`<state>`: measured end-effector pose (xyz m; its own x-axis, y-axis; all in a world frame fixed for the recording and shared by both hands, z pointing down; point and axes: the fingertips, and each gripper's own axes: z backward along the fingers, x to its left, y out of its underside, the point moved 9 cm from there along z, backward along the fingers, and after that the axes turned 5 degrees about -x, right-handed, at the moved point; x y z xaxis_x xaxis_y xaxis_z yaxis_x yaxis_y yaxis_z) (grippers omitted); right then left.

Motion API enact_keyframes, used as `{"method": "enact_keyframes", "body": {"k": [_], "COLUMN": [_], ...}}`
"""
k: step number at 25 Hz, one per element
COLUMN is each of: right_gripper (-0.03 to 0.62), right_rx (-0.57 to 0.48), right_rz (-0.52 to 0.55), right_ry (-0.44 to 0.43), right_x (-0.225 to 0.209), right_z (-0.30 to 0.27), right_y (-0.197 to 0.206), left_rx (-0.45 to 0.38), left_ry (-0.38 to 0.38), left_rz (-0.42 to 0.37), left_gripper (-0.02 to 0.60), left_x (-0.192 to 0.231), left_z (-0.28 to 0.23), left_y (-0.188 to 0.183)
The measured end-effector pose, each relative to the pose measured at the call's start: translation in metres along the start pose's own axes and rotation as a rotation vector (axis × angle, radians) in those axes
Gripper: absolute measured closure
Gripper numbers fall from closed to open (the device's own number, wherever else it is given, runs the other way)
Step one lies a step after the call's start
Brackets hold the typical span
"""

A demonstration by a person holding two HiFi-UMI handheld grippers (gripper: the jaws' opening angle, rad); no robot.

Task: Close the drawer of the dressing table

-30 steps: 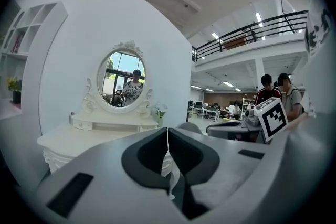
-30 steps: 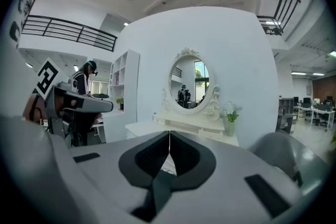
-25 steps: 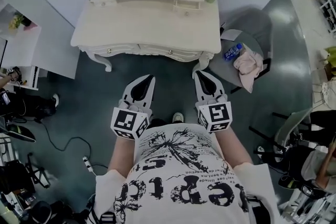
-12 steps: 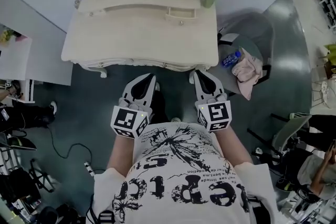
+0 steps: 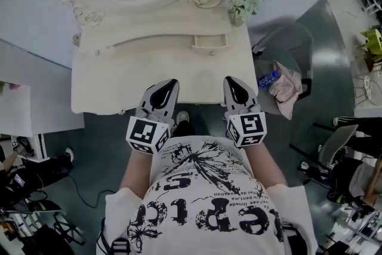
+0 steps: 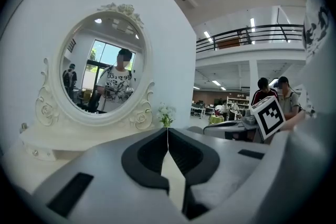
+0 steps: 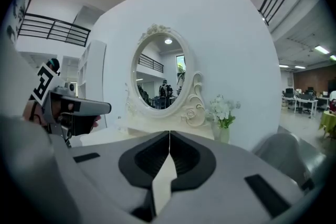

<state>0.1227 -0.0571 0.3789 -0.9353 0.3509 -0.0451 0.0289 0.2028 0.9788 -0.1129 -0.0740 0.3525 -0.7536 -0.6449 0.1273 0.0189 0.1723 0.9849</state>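
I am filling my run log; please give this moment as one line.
left gripper: shut, empty | right gripper: shut, empty | both: at front of dressing table | small drawer: sticking out, untouched

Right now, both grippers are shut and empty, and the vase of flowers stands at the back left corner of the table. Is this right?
Not quite. The head view shows the vase of flowers at the back right corner of the table, not the left. The left gripper and the right gripper are indeed shut and empty.

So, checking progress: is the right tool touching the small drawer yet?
Apart: the head view shows bare tabletop between the right tool and the small drawer.
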Motion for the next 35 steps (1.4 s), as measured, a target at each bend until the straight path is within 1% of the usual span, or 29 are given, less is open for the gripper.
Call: {"method": "enact_keyframes", "body": {"k": [3,5,8,10,17,21,24,25,26,27,28,32,35], "right_gripper": [0.576,0.576,0.576,0.576,0.576,0.574,0.572,0.567,0.541,0.495,0.478,0.457,0.457], "right_rx": [-0.008,-0.010,0.003,0.017,0.120,0.211,0.259,0.272,0.287,0.303,0.321,0.377,0.399], "right_rz": [-0.049,-0.061,-0.059,-0.054,-0.049,-0.087,-0.111,-0.115,-0.116,-0.118,-0.121,-0.141,-0.151], "right_ry": [0.016,0.030,0.039,0.035,0.013,-0.015,-0.027,-0.028,-0.026,-0.021,-0.011,0.044,0.094], "right_x": [0.008,0.011,0.011,0.009,-0.014,-0.026,-0.033,-0.035,-0.037,-0.040,-0.043,-0.055,-0.060], "right_z": [-0.034,-0.051,-0.072,-0.082,-0.113,-0.131,-0.147,-0.151,-0.155,-0.160,-0.165,-0.182,-0.189], "right_y": [-0.007,-0.010,-0.007,-0.001,0.036,0.067,0.088,0.094,0.100,0.106,0.112,0.131,0.140], "left_rx": [0.007,0.008,0.021,0.032,0.070,0.104,0.122,0.130,0.140,0.152,0.163,0.187,0.203], "left_ry": [0.026,0.036,0.030,0.019,-0.035,-0.070,-0.078,-0.075,-0.073,-0.071,-0.072,-0.078,-0.079], "left_rz": [-0.012,-0.009,-0.002,0.018,0.087,0.108,0.127,0.131,0.133,0.136,0.140,0.163,0.172], "left_gripper": [0.561,0.561,0.561,0.561,0.561,0.561,0.561,0.561,0.561,0.561,0.561,0.561,0.561], "left_x": [0.040,0.059,0.080,0.088,0.103,0.111,0.116,0.116,0.116,0.116,0.116,0.115,0.114], "left_z": [-0.013,-0.019,-0.028,-0.032,-0.048,-0.056,-0.066,-0.069,-0.071,-0.074,-0.076,-0.081,-0.083], "left_y": [-0.009,-0.012,-0.011,-0.005,0.024,0.046,0.060,0.065,0.069,0.074,0.078,0.091,0.096]}}
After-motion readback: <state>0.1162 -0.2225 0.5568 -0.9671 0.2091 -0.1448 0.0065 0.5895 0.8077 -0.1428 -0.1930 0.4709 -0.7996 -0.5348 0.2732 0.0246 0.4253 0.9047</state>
